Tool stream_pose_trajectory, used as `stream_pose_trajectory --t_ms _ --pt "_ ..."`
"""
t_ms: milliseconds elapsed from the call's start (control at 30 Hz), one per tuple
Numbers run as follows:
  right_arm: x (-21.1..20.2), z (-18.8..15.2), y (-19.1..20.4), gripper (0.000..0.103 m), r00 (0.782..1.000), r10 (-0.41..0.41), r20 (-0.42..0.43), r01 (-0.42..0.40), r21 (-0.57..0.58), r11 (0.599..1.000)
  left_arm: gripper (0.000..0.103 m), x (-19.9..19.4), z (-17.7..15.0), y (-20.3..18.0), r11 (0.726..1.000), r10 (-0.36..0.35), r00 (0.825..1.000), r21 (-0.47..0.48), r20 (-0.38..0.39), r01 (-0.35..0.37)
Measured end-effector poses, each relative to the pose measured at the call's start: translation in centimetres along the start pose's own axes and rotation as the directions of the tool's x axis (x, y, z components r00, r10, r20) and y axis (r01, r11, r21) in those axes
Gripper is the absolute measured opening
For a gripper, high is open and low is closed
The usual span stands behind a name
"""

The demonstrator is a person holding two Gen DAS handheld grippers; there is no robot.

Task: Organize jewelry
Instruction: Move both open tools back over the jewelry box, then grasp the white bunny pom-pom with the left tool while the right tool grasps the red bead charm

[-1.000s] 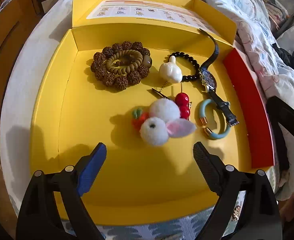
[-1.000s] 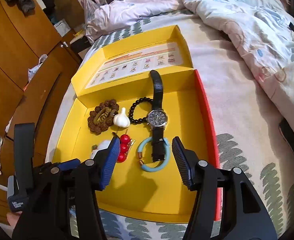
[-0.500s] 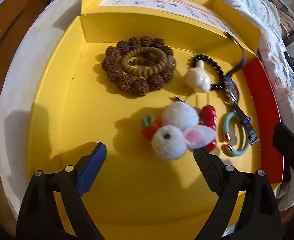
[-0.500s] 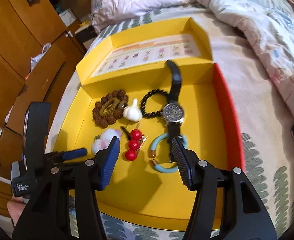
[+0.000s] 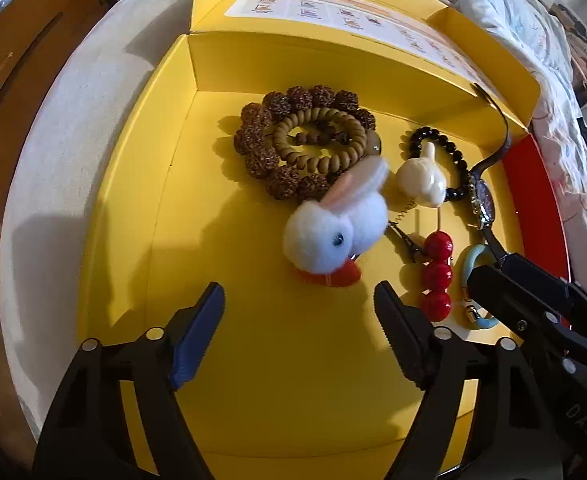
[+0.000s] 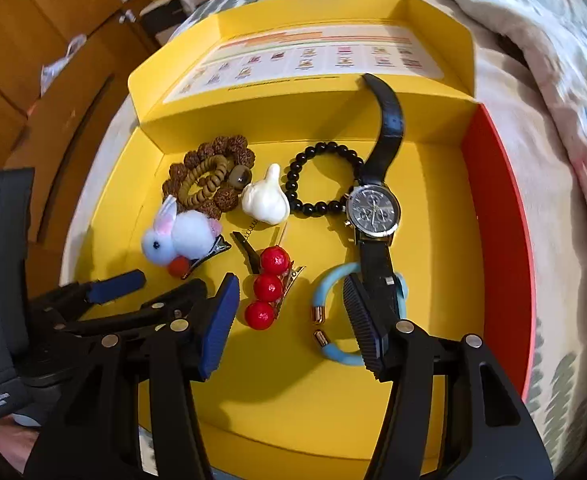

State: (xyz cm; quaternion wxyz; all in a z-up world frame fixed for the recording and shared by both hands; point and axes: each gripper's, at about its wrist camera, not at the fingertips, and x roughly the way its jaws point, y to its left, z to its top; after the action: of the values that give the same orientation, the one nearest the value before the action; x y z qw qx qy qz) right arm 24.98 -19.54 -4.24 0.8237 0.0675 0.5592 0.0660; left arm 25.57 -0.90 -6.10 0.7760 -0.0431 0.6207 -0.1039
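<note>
While the left gripper (image 5: 299, 316) is being closed on nothing just short of the white rabbit clip (image 5: 335, 232), the right gripper (image 6: 291, 320) is being held half-open, empty, over the blue bracelet (image 6: 345, 354) inside the yellow box (image 6: 333, 412).

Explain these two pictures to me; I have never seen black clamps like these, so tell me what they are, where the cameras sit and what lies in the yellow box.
A person holds two hand-held grippers, each carrying a camera that looks along its fingers.

The left gripper is closing, with nothing between its fingers; it hangs by the white bunny clip.

The right gripper is open and empty, over the blue bangle and red berry clip.

The yellow box lies on a bed. It also holds brown bead bracelets, a white garlic charm, a black bead bracelet and a wristwatch.
</note>
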Motion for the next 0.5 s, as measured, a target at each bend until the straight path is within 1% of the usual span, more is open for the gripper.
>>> stream_pose_trajectory --t_ms 100,167,233,333,433,500 --pt "0.3 0.3 0.6 0.058 1.000 0.003 -0.021 -0.005 -0.056 0.998 0.072 -0.1 0.0 0.1 1.000 0.010 1.000 0.009 0.006 -0.010" --pt "-0.3 0.2 0.5 0.058 1.000 0.006 0.006 -0.006 -0.073 0.997 0.072 -0.2 0.0 0.1 1.000 0.009 1.000 0.018 0.014 -0.009" --pt "-0.9 0.0 0.2 0.058 1.000 -0.005 0.025 0.007 -0.073 0.997 0.072 -0.2 0.2 0.2 1.000 0.009 1.000 0.023 0.018 -0.009" --pt "-1.3 0.0 -0.4 0.058 0.999 0.031 0.035 -0.029 -0.051 0.998 0.072 0.3 1.1 -0.5 1.000 0.004 1.000 0.030 0.027 -0.005" --pt "-1.1 -0.5 0.4 0.058 0.999 0.026 0.045 -0.021 -0.112 0.994 0.072 0.4 1.6 -0.5 1.000 -0.007 1.000 0.028 0.030 0.007" --pt "-0.8 -1.0 1.3 0.058 0.999 0.011 0.050 -0.003 -0.165 0.986 0.072 0.8 2.6 -0.8 1.000 -0.016 0.999 0.022 0.029 0.016"
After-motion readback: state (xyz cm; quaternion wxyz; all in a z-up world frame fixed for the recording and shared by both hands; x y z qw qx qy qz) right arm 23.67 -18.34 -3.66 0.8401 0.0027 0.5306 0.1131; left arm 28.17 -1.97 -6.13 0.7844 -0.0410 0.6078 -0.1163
